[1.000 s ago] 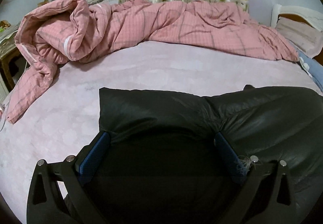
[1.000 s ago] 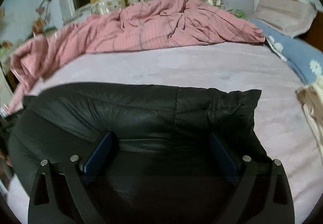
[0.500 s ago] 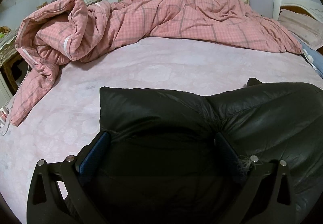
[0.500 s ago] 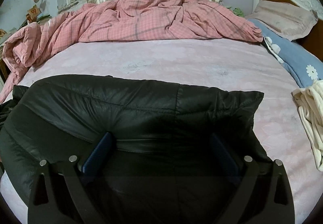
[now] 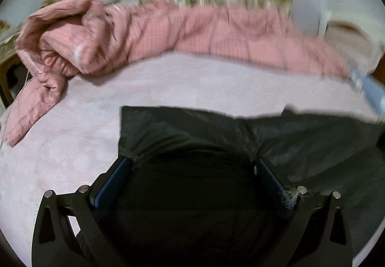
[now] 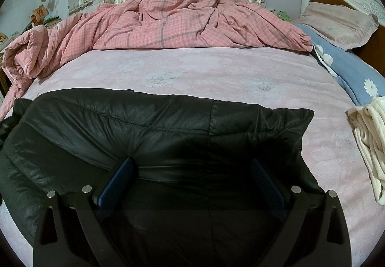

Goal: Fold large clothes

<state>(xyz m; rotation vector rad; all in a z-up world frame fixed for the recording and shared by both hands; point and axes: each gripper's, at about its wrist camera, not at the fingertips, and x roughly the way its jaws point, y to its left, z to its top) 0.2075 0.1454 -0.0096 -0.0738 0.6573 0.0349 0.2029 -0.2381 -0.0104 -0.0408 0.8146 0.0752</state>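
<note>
A large black padded jacket (image 6: pixel 154 127) lies on the pale pink bed sheet (image 6: pixel 216 69), spread across the near half of the bed. It also shows in the left wrist view (image 5: pixel 240 137), where its left corner is near the frame's middle. My left gripper (image 5: pixel 192 163) has its blue-padded fingers wide apart, with the jacket's edge bunched between them. My right gripper (image 6: pixel 192 163) stands the same way over the jacket's right part. The jacket's near part is hidden under both grippers.
A crumpled pink checked duvet (image 6: pixel 168 19) lies along the far edge of the bed, hanging off the left side (image 5: pixel 48 69). A blue flowered pillow (image 6: pixel 349 69) and a cream cloth (image 6: pixel 370 142) lie at the right. A grey pillow (image 6: pixel 341 21) leans on the headboard.
The left wrist view is now blurred from motion and the scene has shifted down in it. The right wrist view has tilted so more of the bed shows. The jacket stays between both pairs of fingers.
</note>
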